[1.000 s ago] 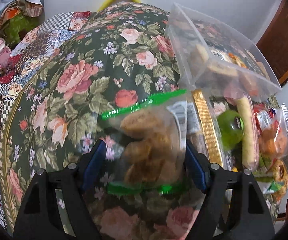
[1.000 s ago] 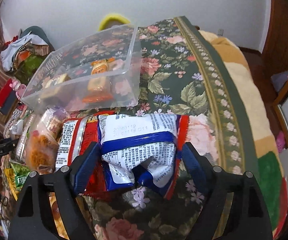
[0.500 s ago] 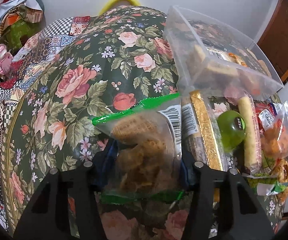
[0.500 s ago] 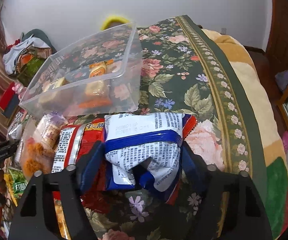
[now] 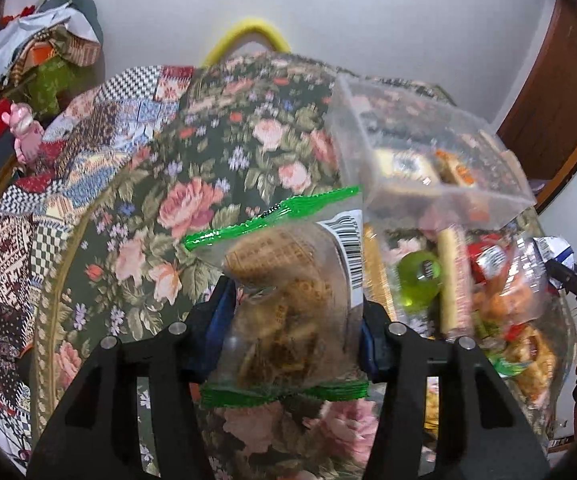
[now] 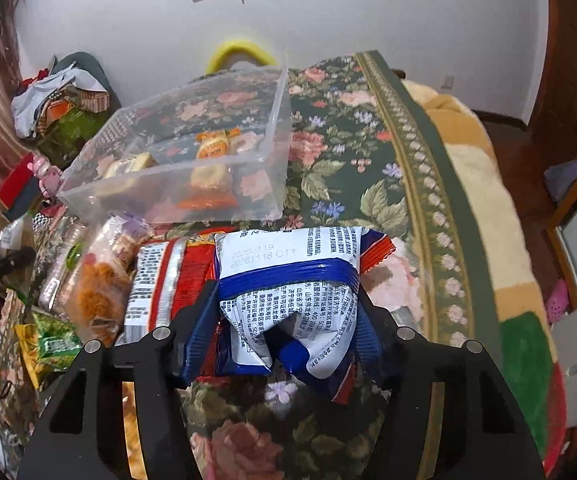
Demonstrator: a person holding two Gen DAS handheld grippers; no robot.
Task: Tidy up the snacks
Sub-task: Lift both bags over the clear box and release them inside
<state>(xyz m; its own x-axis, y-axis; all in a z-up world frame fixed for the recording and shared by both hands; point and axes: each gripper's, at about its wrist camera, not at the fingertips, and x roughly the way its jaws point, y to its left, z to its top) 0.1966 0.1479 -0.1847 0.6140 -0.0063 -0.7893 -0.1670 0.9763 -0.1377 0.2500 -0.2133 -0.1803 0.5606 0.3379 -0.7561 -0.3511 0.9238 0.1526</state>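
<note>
My left gripper (image 5: 292, 320) is shut on a clear snack bag with green seams (image 5: 288, 292), full of brown waffle crisps, and holds it above the floral bedspread (image 5: 192, 184). My right gripper (image 6: 286, 320) is shut on a white and blue snack packet (image 6: 288, 276), lifted over a red packet (image 6: 168, 276). A clear plastic bin (image 6: 192, 168) with a few wrapped snacks stands beyond both; in the left wrist view the bin (image 5: 428, 160) is to the upper right.
A pile of loose snacks (image 6: 88, 280) lies left of the right gripper; in the left wrist view the pile (image 5: 488, 292) holds a green ring-shaped pack (image 5: 418, 276). Clothes (image 6: 60, 100) are heaped by the wall. The bed edge with a beige blanket (image 6: 488, 200) runs on the right.
Both grippers closed on their packets and lifted them. The left view rose and tilted up, showing more wall. The right packet is squeezed narrower.
</note>
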